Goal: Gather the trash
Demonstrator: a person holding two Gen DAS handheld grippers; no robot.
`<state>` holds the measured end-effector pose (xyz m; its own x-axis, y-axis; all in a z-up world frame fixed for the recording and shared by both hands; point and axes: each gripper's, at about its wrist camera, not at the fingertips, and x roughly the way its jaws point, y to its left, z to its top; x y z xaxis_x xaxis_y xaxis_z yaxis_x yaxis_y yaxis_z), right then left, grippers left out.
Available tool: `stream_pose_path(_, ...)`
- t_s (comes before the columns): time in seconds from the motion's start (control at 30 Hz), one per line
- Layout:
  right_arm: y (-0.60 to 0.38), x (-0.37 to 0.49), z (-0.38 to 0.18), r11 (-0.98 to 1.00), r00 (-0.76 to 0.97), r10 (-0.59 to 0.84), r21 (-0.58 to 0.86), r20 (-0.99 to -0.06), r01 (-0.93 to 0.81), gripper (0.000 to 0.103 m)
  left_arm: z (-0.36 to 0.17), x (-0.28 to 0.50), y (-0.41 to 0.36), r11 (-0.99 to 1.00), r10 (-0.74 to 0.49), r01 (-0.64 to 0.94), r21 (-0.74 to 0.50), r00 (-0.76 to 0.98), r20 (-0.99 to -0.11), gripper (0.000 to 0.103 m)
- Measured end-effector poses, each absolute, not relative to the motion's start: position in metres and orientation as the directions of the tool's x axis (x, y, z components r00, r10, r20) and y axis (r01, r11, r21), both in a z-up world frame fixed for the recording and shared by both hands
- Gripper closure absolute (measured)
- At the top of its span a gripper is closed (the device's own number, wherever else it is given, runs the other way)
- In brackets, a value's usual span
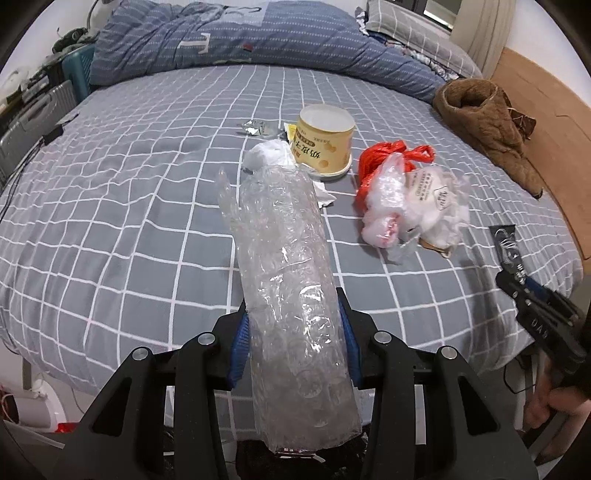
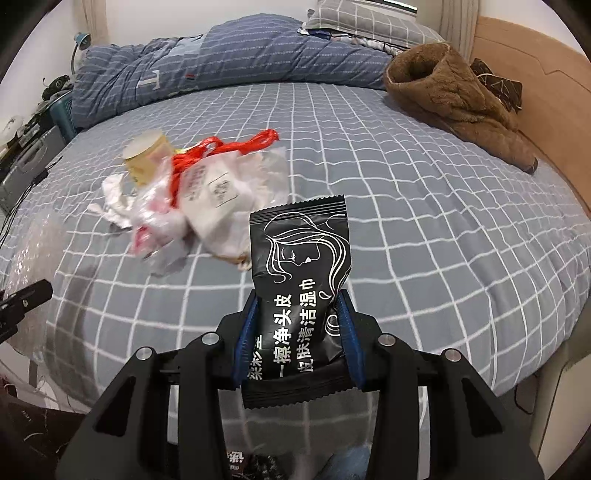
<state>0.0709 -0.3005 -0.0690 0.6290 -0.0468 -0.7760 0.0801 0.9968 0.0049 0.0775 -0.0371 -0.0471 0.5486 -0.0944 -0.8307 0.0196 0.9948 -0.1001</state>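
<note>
My left gripper point(image 1: 293, 306) is shut on a long roll of clear bubble wrap point(image 1: 288, 266), held above the grey checked bed point(image 1: 129, 221). My right gripper point(image 2: 298, 299) is shut on a black wet-wipe packet point(image 2: 301, 266) with white print, also off the sheet. In the left wrist view, that right gripper point(image 1: 517, 280) shows at the right edge. On the bed lie a yellow round tub point(image 1: 325, 142), a crumpled white tissue point(image 1: 271, 153), a foil wrapper point(image 1: 255, 127), and a heap of red and clear plastic bags point(image 1: 399, 192) point(image 2: 207, 184).
A brown fleece garment point(image 2: 454, 99) lies along the bed's right side by the wooden headboard point(image 2: 546, 96). A folded blue quilt point(image 1: 240, 37) and a checked pillow point(image 1: 402, 18) fill the far end. A grey suitcase point(image 1: 22, 125) and clutter stand left of the bed.
</note>
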Motion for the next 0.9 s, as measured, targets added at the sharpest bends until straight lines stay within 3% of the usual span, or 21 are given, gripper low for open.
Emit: stream_pose_path(0.9,-0.258,-0.007,-0.030,0.999,0.653,-0.049,-0.028,-0.756,0.042,0.063,-0.021,0.011,-0.034,0.994,-0.109,0.052,-0.097,0.570,-0.814,0.062)
